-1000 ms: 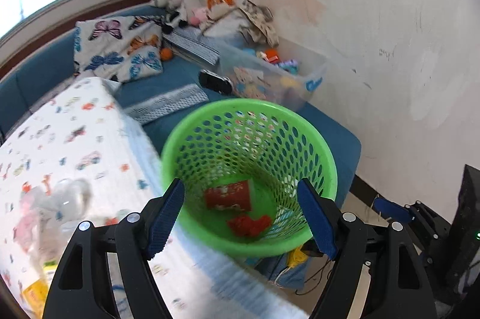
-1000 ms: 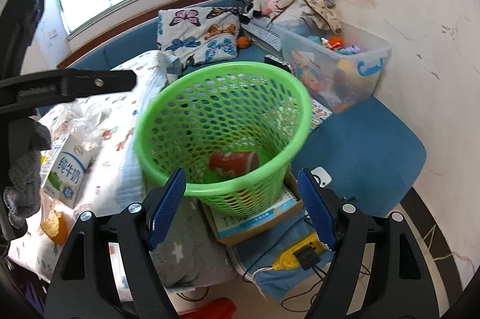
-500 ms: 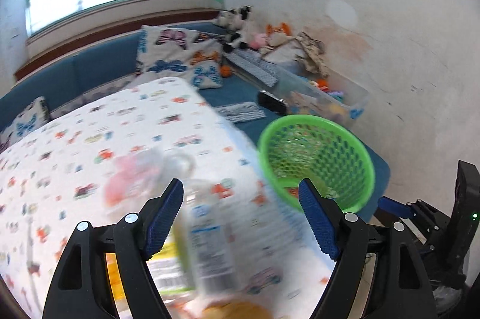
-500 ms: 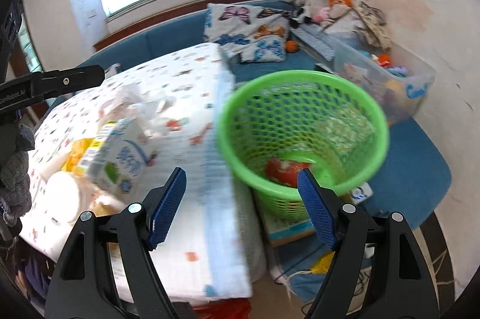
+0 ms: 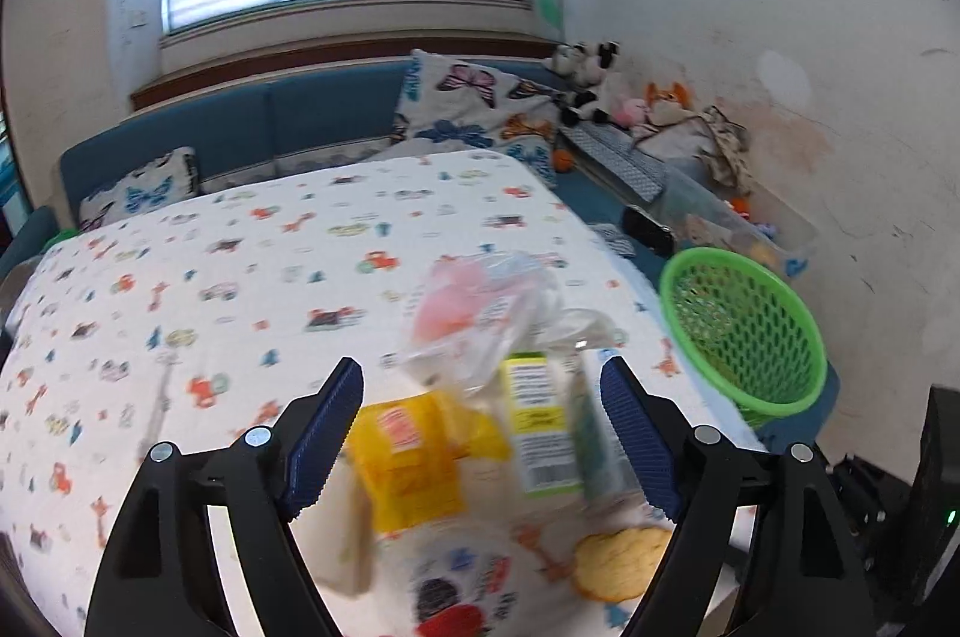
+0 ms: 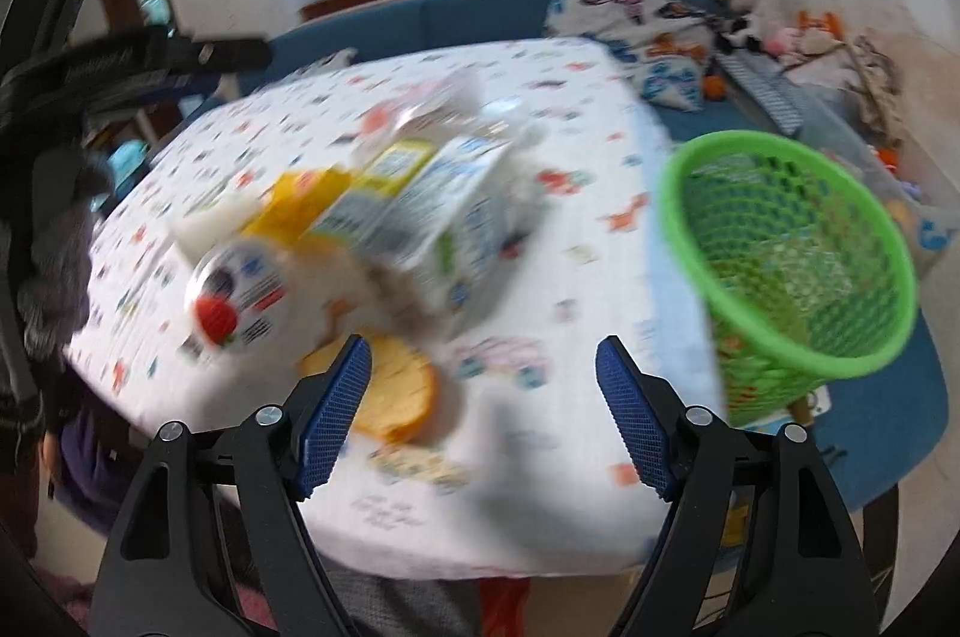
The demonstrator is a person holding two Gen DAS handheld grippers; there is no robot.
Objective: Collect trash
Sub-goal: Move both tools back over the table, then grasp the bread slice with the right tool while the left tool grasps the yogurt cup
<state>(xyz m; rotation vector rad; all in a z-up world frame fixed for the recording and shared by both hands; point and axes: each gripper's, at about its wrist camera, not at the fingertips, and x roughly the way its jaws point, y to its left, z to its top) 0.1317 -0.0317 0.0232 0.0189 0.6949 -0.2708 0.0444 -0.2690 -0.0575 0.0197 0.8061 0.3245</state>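
Observation:
A pile of trash lies on the table's patterned cloth (image 5: 210,277): a yellow box (image 5: 408,457), a milk carton (image 5: 540,427), a clear plastic bag (image 5: 492,301), a round yogurt lid (image 6: 237,298) and a yellow biscuit (image 6: 390,385). The milk carton also shows in the right wrist view (image 6: 432,223). A green mesh basket (image 5: 744,331) stands off the table's right edge, also in the right wrist view (image 6: 798,265). My left gripper (image 5: 480,445) is open and empty, with the pile between its fingers. My right gripper (image 6: 480,409) is open and empty, just before the biscuit.
A blue sofa (image 5: 300,121) with butterfly pillows (image 5: 468,103) runs behind the table. Plush toys (image 5: 588,85) and a clear toy box (image 5: 744,217) sit in the right corner by the wall. Black equipment (image 5: 936,505) stands at the right edge.
Both grippers have swung left, away from the green basket and over to the trash pile on the table. Both stay open and empty.

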